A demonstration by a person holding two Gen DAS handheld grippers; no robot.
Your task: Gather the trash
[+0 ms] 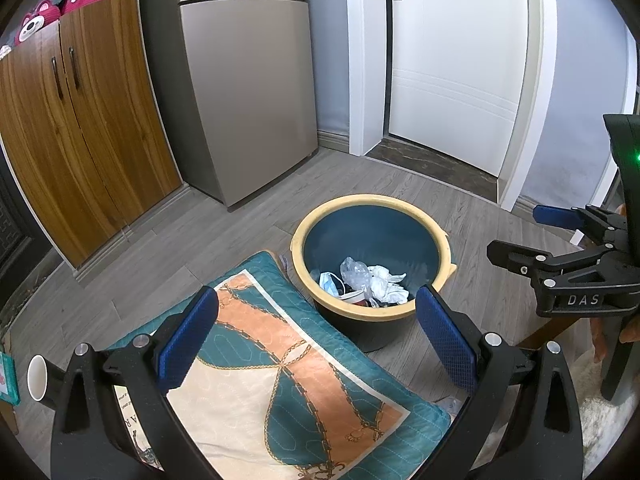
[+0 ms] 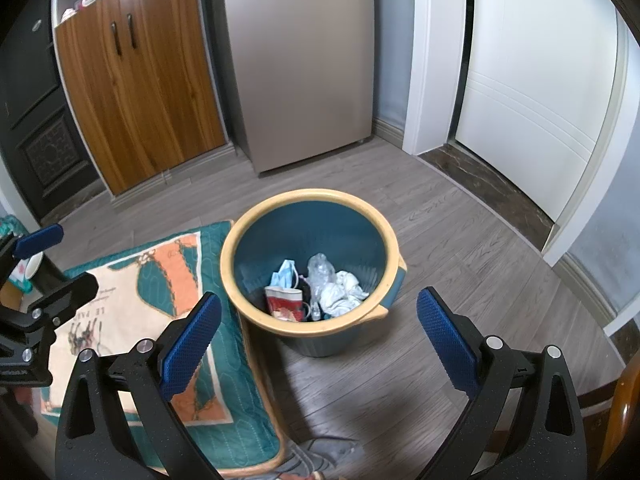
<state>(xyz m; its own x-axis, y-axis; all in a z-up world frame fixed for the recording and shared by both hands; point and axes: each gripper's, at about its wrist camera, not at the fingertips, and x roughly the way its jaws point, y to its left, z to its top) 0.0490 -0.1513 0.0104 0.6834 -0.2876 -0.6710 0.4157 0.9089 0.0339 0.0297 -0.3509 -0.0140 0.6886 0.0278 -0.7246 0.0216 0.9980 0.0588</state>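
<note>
Both claws hang above the floor with nothing in them. Left claw (image 1: 316,336) has its blue pads spread wide, over a patterned cushion (image 1: 288,384) in teal, orange and cream. Right claw (image 2: 318,340) is spread wide too, empty, over the near edge of the bin (image 2: 240,240). The bin is blue inside with a yellow rim, standing upright on the grey wood floor (image 2: 460,248), just beside the cushion, touching or nearly touching its right edge. Trash is already inside at the bottom: a blue face mask (image 2: 285,272), a crumpled clear plastic piece (image 2: 320,268), white wadded tissue (image 2: 340,292), and a red and white paper cup (image 2: 286,302) lying on its side. In the left wrist view the right claw shows at the right edge, side on, pads apart. A white cup (image 1: 37,376) sits at the far left edge of that view, partly cut off. Behind the bin stand a fridge (image 1: 248,88), a wooden cabinet (image 1: 80,140) and a white door (image 1: 460,60).
</note>
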